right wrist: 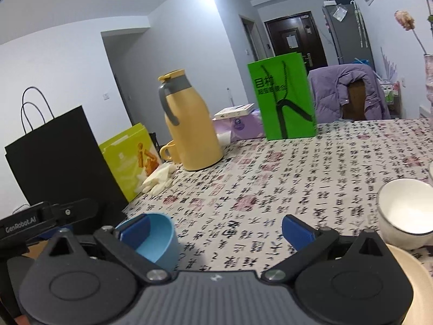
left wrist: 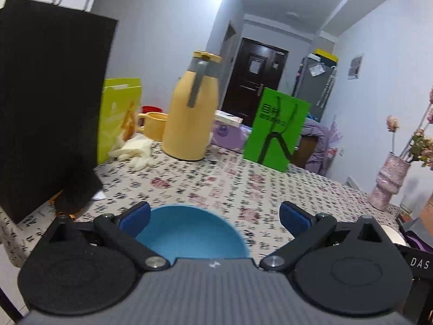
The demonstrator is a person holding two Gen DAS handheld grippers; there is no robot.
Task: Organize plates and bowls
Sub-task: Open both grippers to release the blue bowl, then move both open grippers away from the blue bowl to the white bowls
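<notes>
Patterned cloth covers the table [right wrist: 311,168], filling the middle of both views. Black bag [left wrist: 51,103] stands at upper left of the left view; yellow jug [left wrist: 190,116] and green bag [left wrist: 278,128] stand at centre, well apart. Blue bowl [left wrist: 189,233] sits low centre there, between the spread fingers of the left gripper [left wrist: 215,214], untouched. Right gripper [right wrist: 216,228], bottom of the right view, also stands apart and empty, the blue bowl behind its left finger. White bowl [right wrist: 406,211] sits at right edge, touching a cream plate [right wrist: 408,273].
</notes>
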